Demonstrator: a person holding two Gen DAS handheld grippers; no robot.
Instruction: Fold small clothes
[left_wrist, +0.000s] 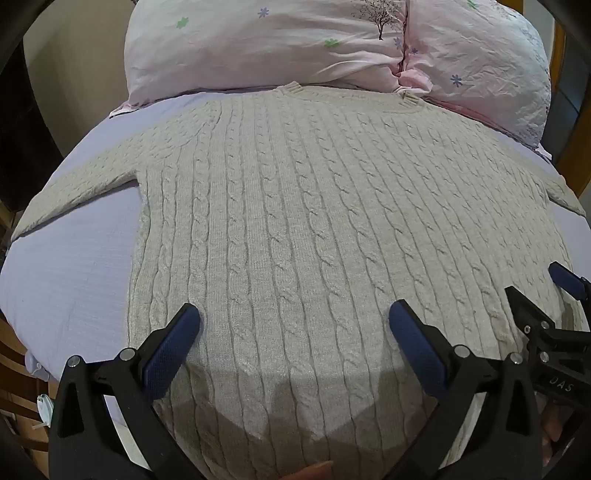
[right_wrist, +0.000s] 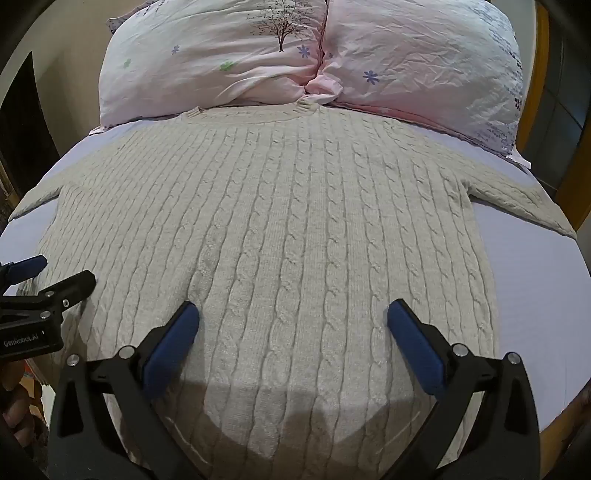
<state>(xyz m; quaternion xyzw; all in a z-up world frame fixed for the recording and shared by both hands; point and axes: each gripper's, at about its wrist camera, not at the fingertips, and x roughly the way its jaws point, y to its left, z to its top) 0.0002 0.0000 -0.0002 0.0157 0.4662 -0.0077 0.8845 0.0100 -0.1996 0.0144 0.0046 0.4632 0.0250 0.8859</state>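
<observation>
Two grippers, both spread wide and gripping nothing. Left gripper (left_wrist: 294, 325) hung low over the lower half of the cream cable-knit sweater (left_wrist: 332, 229), blue pads (left_wrist: 173, 347) apart with bare knit showing between them. Right gripper (right_wrist: 293, 321) poised the same way over the sweater (right_wrist: 280, 229), nearer its right side, pads (right_wrist: 417, 350) likewise parted. Each seen from the other's camera: right gripper (left_wrist: 546, 295) at the right edge of the left wrist view, left gripper (right_wrist: 55, 273) at the left edge of the right wrist view, fingers separated in both. Sweater spread flat on the pale lilac bedsheet (left_wrist: 74, 266), back or front up, could not tell which. Ribbed collar (left_wrist: 291, 88) pointed away toward the pillows, touching or just short of them. Left sleeve (left_wrist: 74, 188) stretched outward and down across the sheet; right sleeve (right_wrist: 524, 203) angled out the same way on the other side. Two pink pillows (right_wrist: 229, 55) lay side by side beyond the collar, printed with small flowers and a bare tree. Shadows of the grippers cast on the knit near the hem.
</observation>
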